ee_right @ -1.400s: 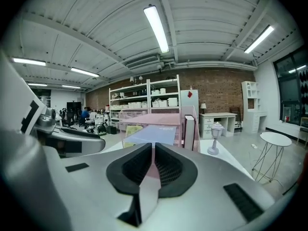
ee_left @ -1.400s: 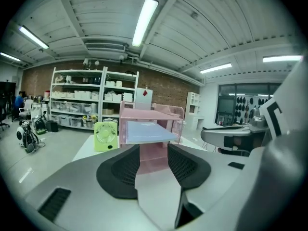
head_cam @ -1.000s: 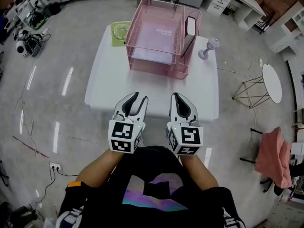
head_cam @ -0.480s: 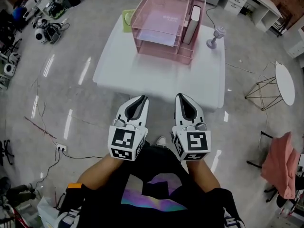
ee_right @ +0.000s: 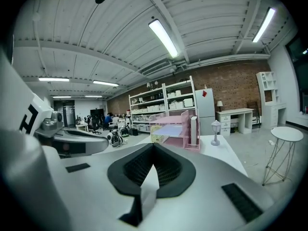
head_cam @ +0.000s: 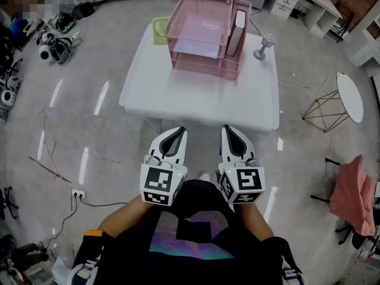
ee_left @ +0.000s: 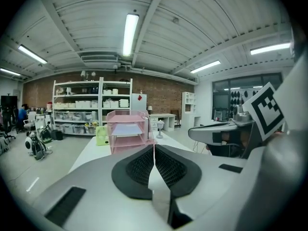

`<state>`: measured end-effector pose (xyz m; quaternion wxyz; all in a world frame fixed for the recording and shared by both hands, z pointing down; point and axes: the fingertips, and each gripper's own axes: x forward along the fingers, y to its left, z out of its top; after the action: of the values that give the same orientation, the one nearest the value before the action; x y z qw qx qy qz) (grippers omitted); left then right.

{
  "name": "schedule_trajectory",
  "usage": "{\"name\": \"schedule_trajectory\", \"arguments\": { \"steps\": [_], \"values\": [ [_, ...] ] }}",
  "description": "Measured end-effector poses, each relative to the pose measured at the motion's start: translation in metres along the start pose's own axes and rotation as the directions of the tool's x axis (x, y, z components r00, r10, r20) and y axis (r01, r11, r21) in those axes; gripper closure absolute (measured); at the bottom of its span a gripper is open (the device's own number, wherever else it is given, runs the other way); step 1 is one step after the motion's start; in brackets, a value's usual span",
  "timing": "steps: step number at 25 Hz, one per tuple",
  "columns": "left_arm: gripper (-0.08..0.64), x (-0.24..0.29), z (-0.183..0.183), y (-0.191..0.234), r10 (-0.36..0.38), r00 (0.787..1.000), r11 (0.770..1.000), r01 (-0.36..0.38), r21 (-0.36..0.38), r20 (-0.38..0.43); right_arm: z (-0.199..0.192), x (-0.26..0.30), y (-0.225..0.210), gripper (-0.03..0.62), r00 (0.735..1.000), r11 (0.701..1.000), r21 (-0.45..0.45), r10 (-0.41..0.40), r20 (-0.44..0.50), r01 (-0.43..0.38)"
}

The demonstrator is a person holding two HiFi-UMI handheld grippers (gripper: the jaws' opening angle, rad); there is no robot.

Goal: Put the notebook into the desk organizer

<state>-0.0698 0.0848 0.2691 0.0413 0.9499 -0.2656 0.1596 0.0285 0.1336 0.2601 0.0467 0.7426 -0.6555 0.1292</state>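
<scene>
Since the earlier frame the person has backed away from the white table (head_cam: 196,97). It now sits further up the head view, and both grippers are drawn in close to the body over the bare floor (head_cam: 107,141), well apart from the table's near edge.

That retreat reads as a finish rather than an approach, since nothing on the table is left to fetch. The pink mesh desk organizer (head_cam: 199,55) stands at the far side of the table, with a pale sheet lying in its top tray.

The left gripper (head_cam: 177,131) has just been closing. Its jaws meet tip to tip with nothing between them. The right gripper (head_cam: 229,129) is likewise pressed together and empty, and its own view shows only the table beyond its tips. Both point forward, slightly down and side by side, which looks like a resting carry.

The notebook (head_cam: 238,32) is white and slim. It stands upright on edge in the narrow vertical compartment on the organizer's right side, its top above the mesh wall, so I judge the task done.

A small green fan (head_cam: 158,28) sits just behind the organizer's left corner. A little table lamp (head_cam: 263,45) stands near its right.
</scene>
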Motion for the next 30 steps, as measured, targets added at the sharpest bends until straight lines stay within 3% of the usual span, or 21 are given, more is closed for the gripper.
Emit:
{"name": "schedule_trajectory", "arguments": {
  "steps": [13,30],
  "values": [
    [0.546,-0.008,-0.012,0.025,-0.059,0.998,0.998,0.059,-0.007,0.004,-0.013,0.006,0.044,0.577,0.999,1.000,-0.016,-0.022,-0.033,0.021],
    [0.546,-0.021,-0.017,0.038,-0.055,0.998,0.998,0.055,-0.021,0.004,-0.012,0.009,0.057,0.577,0.999,0.999,-0.019,-0.027,-0.029,0.027]
  ]
}}
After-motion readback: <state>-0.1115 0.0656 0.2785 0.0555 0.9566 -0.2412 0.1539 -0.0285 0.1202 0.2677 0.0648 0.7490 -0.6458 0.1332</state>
